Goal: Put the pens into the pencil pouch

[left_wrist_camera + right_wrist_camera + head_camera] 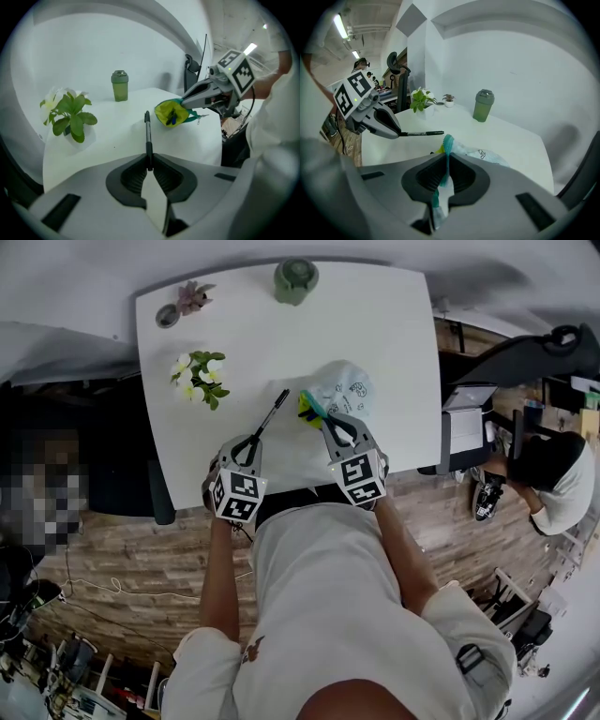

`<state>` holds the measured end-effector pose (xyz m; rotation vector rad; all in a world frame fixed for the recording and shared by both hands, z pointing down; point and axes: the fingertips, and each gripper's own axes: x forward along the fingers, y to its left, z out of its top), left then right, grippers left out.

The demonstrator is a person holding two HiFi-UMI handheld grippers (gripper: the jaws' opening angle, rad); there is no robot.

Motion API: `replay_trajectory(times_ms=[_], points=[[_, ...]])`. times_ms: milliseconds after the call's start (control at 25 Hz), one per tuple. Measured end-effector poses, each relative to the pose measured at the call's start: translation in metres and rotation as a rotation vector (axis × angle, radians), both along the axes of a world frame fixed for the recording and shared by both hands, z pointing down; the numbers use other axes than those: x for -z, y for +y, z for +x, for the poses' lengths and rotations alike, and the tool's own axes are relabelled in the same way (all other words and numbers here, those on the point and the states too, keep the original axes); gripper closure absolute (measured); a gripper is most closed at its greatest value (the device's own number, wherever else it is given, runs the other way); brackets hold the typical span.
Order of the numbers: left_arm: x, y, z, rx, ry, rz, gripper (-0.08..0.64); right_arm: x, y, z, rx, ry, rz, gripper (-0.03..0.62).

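Our left gripper [251,442] has its jaws clenched on the near end of a slim black pen [272,413]. In the left gripper view the two dark ribbed pads meet on the barrel [148,136], and the pen juts straight out ahead of them.

Ahead and to the right of those jaws is the open mouth of the pale blue printed cloth pencil pouch [172,113]. It shows a yellow-green lining with a teal rim, near the far end of the pen but apart from it. Something blue sits inside the mouth; we cannot tell what it is.

Our right gripper [326,420] is grasping that pouch. In the right gripper view its jaws are pressed together on the teal rim [448,145], which runs up between the pads. The rest of the pouch [485,154] lies ahead and to the right of them on the white square table [394,334]. From there the pen [422,133] crosses just ahead and to the left of the jaws, level, and the left gripper [398,134] holds it from the left.

Well beyond both pairs of jaws a green lidded tumbler [295,279] stands upright. A leafy plant with white flowers [199,376] sits ahead and to the left of the left jaws, and a small potted plant [187,301] stands farther off.
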<state>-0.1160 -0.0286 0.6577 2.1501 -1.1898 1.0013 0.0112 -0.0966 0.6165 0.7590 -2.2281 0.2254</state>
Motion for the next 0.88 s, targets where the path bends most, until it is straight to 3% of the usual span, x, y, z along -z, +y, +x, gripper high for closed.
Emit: replay_trajectory(times_ms=[320, 880], points=[[0.017, 0.018, 0.025, -0.216, 0.002, -0.031, 0.522, 0.002, 0.001, 0.003, -0.016, -0.014, 0.003, 0.571], [0.02, -0.035, 0.104, -0.334, 0.084, -0.012, 0.522, 0.008, 0.003, 0.009, -0.023, -0.033, 0.005, 0.571]])
